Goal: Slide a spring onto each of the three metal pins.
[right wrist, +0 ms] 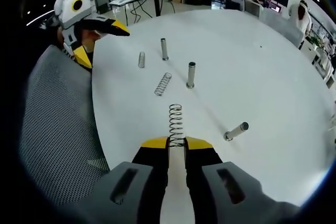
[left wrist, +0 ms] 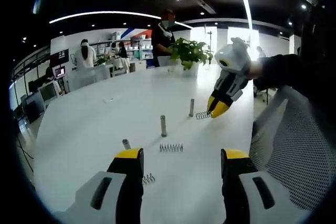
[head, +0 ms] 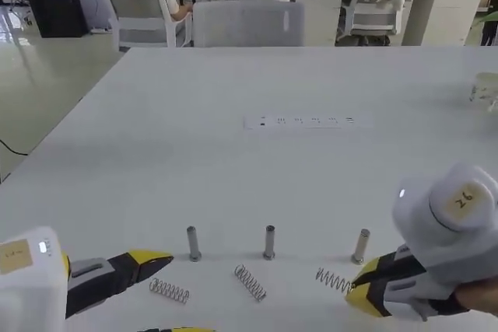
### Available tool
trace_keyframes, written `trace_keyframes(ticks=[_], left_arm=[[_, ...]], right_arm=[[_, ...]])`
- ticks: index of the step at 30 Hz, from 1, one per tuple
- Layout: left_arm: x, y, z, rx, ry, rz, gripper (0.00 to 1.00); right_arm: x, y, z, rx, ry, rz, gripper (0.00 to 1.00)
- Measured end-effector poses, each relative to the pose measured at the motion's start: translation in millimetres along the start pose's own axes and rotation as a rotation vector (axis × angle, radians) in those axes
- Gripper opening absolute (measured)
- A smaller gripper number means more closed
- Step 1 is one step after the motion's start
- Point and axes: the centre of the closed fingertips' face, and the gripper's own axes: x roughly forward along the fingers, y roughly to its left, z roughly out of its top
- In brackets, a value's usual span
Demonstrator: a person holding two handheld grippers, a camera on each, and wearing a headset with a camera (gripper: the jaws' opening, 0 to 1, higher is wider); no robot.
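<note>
Three short metal pins stand upright in a row near the table's front edge: left, middle and right. Three springs lie in front of them: left, middle and right. My right gripper is shut on the near end of the right spring, which points forward from the jaws at table level. The right pin stands just beside it. My left gripper is open around nothing, low over the left spring and near the left pin.
A flush socket strip sits mid-table. A pale cup stands at the right edge. White chairs and seated people are beyond the far edge. A mesh chair back is close to the table's near side.
</note>
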Motion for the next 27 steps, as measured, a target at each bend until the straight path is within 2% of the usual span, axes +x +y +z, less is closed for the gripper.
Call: trace_keyframes(ticks=[6, 11, 16, 21, 27], left_arm=[[7.7, -5.8, 7.0, 0.039, 0.012, -0.056, 0.57], [16.2, -10.8, 14.4, 0.078, 0.018, -0.099, 0.56], [24.8, -17.1, 23.0, 0.102, 0.009, -0.142, 0.52], [35.4, -28.8, 25.6, 0.146, 0.028, -0.196, 0.51], [42.0, -39.6, 31.9, 0.172, 0.024, -0.238, 0.47]], right_arm=[[-11.1, 10.8, 22.8, -0.040, -0.043, 0.040, 0.12], [-14.5, 18.8, 33.3, -0.090, -0.045, 0.067, 0.13], [-15.6, 25.0, 38.7, -0.129, -0.041, 0.089, 0.13], [-18.4, 34.9, 46.1, -0.193, -0.032, 0.124, 0.13], [-18.5, 42.7, 47.1, -0.217, -0.026, 0.152, 0.13]])
